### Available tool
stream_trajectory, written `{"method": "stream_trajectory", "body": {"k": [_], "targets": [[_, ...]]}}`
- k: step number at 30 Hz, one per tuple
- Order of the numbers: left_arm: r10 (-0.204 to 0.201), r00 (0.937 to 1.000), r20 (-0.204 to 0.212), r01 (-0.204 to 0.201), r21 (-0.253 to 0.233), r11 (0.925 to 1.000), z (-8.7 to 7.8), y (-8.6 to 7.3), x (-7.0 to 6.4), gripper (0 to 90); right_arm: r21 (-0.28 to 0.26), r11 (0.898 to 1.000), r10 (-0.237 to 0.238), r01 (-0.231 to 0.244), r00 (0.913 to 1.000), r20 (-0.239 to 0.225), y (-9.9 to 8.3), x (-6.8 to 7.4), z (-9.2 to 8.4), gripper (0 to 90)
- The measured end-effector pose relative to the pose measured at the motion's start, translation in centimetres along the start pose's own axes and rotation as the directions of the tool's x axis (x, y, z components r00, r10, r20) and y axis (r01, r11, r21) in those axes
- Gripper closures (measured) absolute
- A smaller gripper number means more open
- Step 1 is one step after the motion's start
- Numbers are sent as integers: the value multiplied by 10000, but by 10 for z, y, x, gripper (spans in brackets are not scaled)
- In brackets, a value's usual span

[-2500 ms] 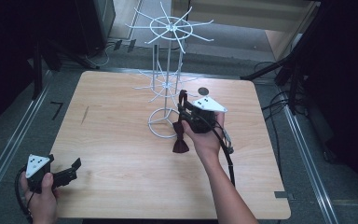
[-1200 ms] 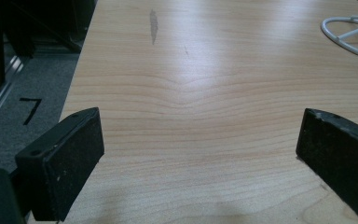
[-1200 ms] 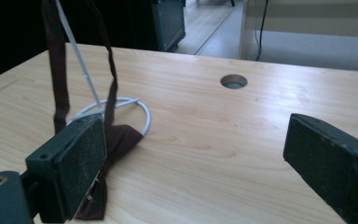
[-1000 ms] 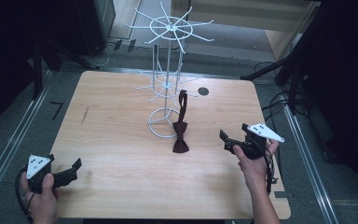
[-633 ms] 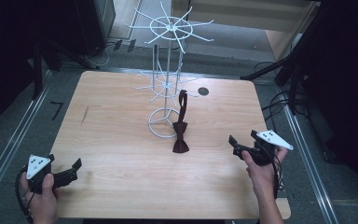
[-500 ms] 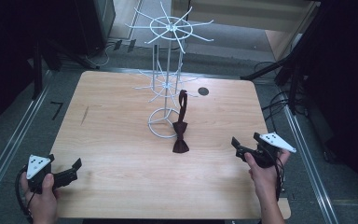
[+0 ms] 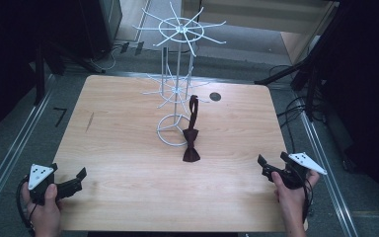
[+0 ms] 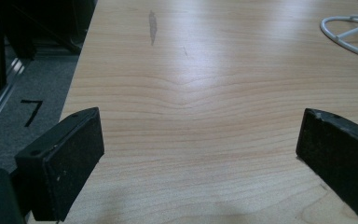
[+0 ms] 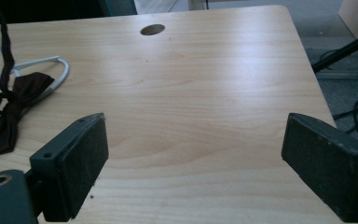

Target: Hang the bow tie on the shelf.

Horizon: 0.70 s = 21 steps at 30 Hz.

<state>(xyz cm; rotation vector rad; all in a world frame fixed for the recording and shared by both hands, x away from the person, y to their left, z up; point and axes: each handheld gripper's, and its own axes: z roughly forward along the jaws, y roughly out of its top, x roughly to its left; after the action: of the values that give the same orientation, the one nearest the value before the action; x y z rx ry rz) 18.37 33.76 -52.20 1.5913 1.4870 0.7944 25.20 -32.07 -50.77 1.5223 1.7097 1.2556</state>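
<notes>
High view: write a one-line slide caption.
Bow tie hangs from wire rack; both grippers rest open at the near corners.

Colours on your table, high view.
At frame centre you see a dark maroon bow tie [image 7: 191, 147] on a white wire rack [image 7: 176, 79]; the table [image 7: 128, 148] is pale wood grain, your grippers' jaws black with grey plates.

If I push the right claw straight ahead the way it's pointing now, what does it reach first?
Judging by the right gripper view, bare table lies ahead of the open right claw, then the round hole near the far edge. The bow tie sits off to its left.
</notes>
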Motion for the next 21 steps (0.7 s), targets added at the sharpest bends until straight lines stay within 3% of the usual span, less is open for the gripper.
{"method": "stream_trajectory", "body": {"k": [21], "targets": [[-29,10000,13,29,-63,10000,-1,0,0,14,394,9972,598,-635,9942,892,-36,-45,-32,75]]}}
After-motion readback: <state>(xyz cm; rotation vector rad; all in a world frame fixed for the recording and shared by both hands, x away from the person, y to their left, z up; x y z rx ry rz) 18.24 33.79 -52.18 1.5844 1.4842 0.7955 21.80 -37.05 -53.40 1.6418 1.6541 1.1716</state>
